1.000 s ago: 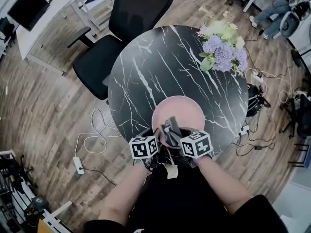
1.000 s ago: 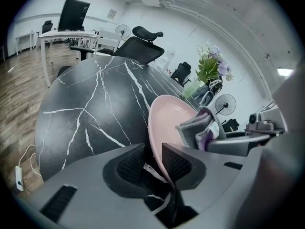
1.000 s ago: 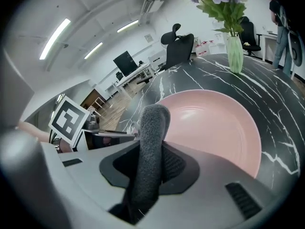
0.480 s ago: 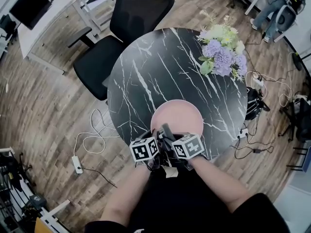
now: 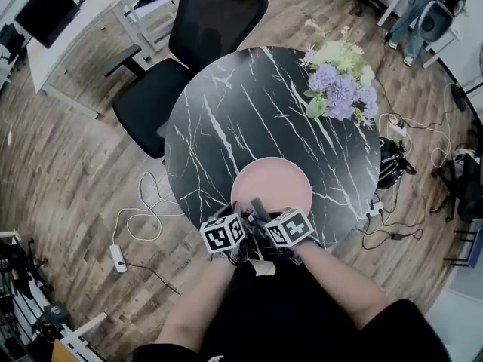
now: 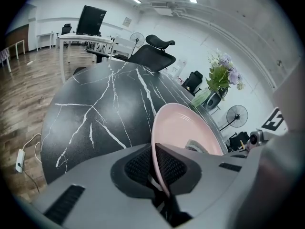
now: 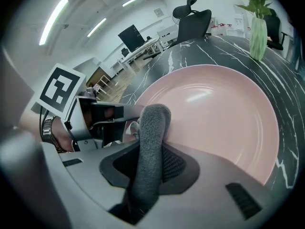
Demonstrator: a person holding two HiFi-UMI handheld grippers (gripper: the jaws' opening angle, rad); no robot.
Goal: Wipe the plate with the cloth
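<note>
A pink plate (image 5: 273,181) lies on the near edge of the round black marble table (image 5: 226,111). My left gripper (image 5: 243,216) holds the plate's near rim (image 6: 183,128): its jaws have just been closing and now pinch the rim (image 6: 155,163) between the pads. My right gripper (image 5: 262,211) is shut on a folded grey cloth (image 7: 151,142), which sticks out past the jaws (image 7: 150,163) over the plate's inner surface (image 7: 214,109). The two grippers sit side by side at the plate's near edge. In the right gripper view the left gripper (image 7: 95,113) shows just to the left.
A vase of purple and white flowers (image 5: 337,81) stands at the table's far right. A black office chair (image 5: 204,29) is behind the table. A white desk with a monitor (image 5: 53,13) is far left. Cables and a power strip (image 5: 117,256) lie on the wooden floor.
The right gripper has come down with the cloth toward the plate's near rim, closer to the left gripper. The left gripper has kept its place.
</note>
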